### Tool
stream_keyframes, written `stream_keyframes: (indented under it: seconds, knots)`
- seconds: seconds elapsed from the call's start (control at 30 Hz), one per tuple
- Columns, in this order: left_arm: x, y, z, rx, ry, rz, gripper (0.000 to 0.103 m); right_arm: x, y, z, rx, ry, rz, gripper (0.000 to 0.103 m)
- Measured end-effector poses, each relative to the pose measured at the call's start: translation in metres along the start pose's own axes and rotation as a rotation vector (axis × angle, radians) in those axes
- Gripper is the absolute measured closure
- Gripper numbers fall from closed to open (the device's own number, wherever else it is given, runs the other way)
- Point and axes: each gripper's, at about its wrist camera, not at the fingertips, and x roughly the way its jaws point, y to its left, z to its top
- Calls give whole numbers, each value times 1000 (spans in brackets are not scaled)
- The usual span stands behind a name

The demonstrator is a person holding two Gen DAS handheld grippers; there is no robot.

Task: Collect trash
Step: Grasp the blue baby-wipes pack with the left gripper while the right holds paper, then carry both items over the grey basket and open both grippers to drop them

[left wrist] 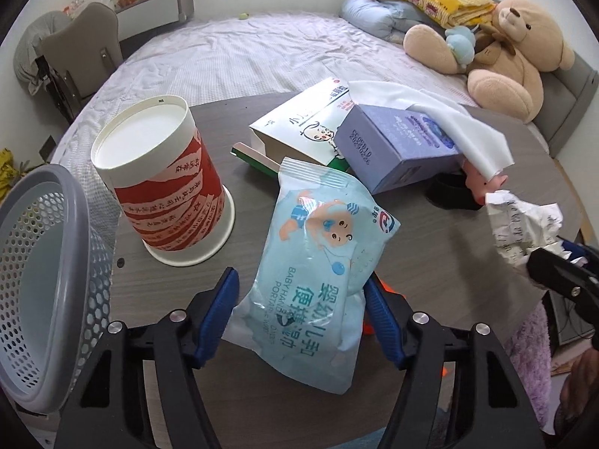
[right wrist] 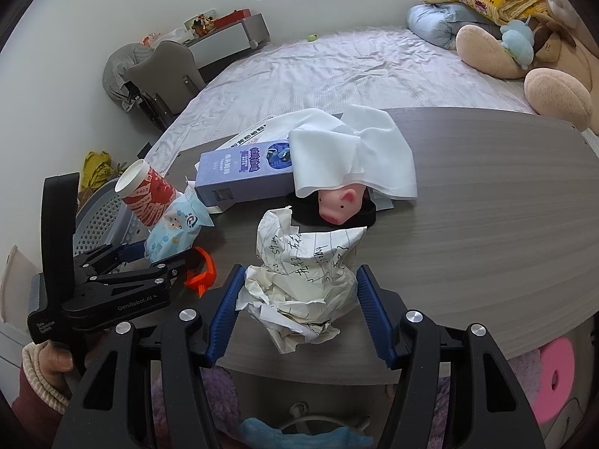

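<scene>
1. Wipes pack (left wrist: pixel 314 258): lies between the left gripper's (left wrist: pixel 301 318) jaws, which stand about pack-width; whether the pads press it, I cannot tell.
2. Paper wad (right wrist: pixel 299 280): sits between the right gripper's (right wrist: pixel 297 312) jaws; they flank it closely, grip uncertain.
3. Bin (left wrist: pixel 48 280): just left of the left jaws, tilted, mouth toward them.
4. Judgement: close squarely on each soft item's middle, lift clear of the table (right wrist: pixel 486 224), then swing over the bin's rim.
5. Cup (left wrist: pixel 164 183): ahead-left of the left jaws; avoid knocking it.
</scene>
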Motion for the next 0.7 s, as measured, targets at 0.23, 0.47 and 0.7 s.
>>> stream_keyframes:
  seconds: [0.23,0.47,0.7]
  knots:
    - [-22,1,-5,-33,-47,30,40,-1,6,0,-16,1,2,44]
    - [-71,22,-13,-102,-150,134,40,-9,33,9,-90,-18,26,44]
    - [-118,71,-20,-192,-246,275,40,-7,99,32,-217,-52,113,44]
